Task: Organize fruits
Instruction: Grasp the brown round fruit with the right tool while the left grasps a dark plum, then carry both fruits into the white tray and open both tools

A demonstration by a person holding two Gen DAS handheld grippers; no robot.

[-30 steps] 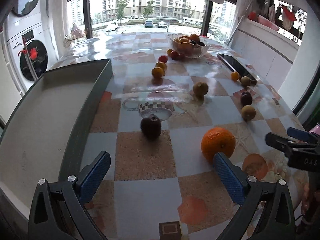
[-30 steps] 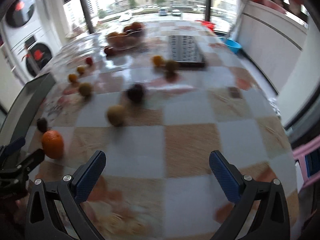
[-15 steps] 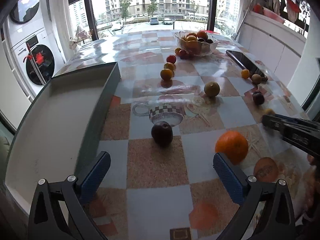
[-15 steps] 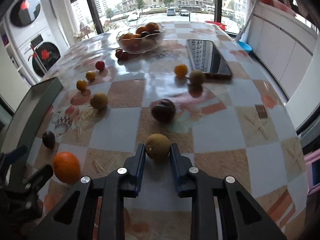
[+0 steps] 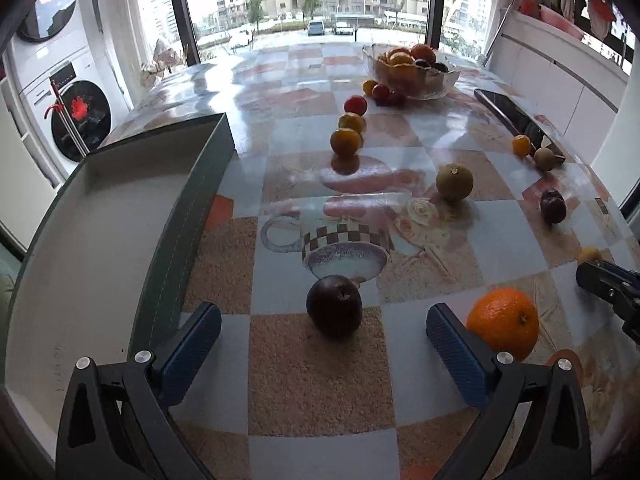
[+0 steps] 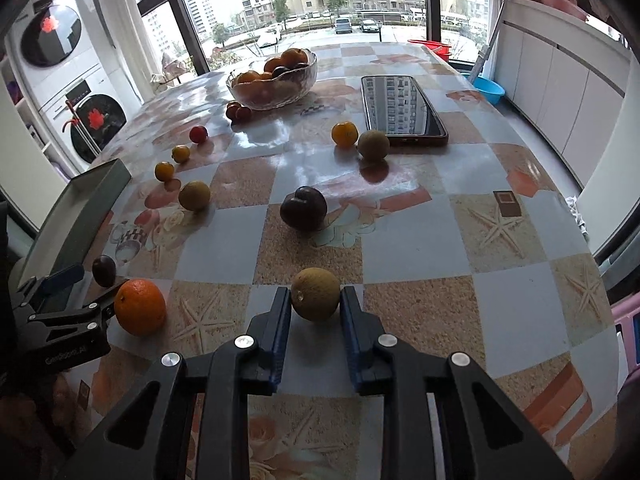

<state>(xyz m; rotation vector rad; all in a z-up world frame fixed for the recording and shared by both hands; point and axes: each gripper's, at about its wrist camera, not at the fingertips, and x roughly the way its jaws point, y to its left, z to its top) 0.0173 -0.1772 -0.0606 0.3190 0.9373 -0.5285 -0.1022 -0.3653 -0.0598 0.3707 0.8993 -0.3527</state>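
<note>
Where the two grippers work over the checked table (image 6: 420,240), the fruit lies as follows.

Right gripper (image 6: 315,312): jaws clenched on a brownish-green round fruit (image 6: 315,294), a blue pad against each side of it; the fruit sits low over the table near the front edge.
Left gripper (image 5: 323,338): jaws released and spread wide, nothing between the pads; a dark plum (image 5: 334,306) lies on the table just ahead of the gap.
Orange (image 5: 503,328): on the table, just beside the left gripper's right-hand finger, outside the gap.
Tray (image 5: 200,184): grey, with a pale floor, at the table's left edge, beside the left gripper.
Second dark plum (image 6: 303,208): mid-table, ahead of the right gripper.
Green-brown fruit (image 6: 194,195): left of mid-table, alone.
Row of small fruit: two small oranges (image 6: 164,171) and a red one (image 6: 198,134), strung towards the bowl.
Glass bowl (image 6: 272,80): far end of the table, heaped with fruit; two small red fruits touching its base.
Phone (image 6: 400,106): flat, right of the bowl; a small orange and a green-brown fruit (image 6: 373,145) near its front corner.
</note>
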